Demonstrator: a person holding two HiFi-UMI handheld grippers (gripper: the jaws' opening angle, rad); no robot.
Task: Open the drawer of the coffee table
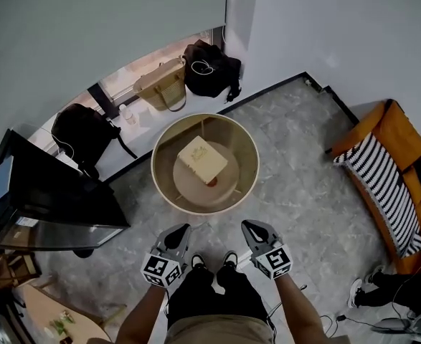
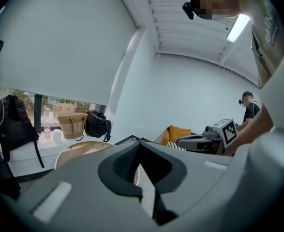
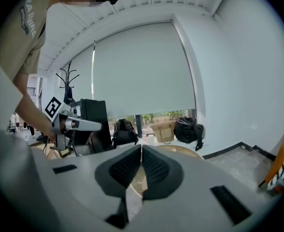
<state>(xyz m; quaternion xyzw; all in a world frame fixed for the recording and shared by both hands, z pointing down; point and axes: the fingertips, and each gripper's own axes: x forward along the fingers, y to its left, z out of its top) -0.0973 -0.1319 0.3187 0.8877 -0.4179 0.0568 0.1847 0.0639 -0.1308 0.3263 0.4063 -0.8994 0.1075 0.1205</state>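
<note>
The coffee table [image 1: 166, 192] is round, so it has no long axis. It stands on the marble floor [image 1: 303, 192], straight ahead of the person and a little way beyond both gripper tips. Seen from the head view through its pale rim, a square cream block [image 1: 201, 158] sits at its middle on a lower round shelf. The block is turned so that one corner points back toward the person, and its sides run slantwise across the picture. A small reddish spot [image 1: 211, 182] shows at that near corner. Whether it is a drawer pull, and whether the block is the drawer at all, I cannot tell from above.

The left gripper [image 1: 177, 235] and the right gripper [image 1: 252, 229] are held side by side in front of the person's shoes, both pointing at the table. Each is clenched with nothing in it: in the left gripper view [image 2: 140, 145] and the right gripper view [image 3: 141, 150] the ribbed pads meet tip to tip.

In both gripper views the gripper's own body hides most of the table, so only an arc of the rim shows. Behind the table, a straw bag [image 1: 163, 84] and a black bag [image 1: 210, 67] sit by the window. At the right, an orange sofa [image 1: 396, 131] with a striped cushion [image 1: 382, 181] is cut off by the edge.
</note>
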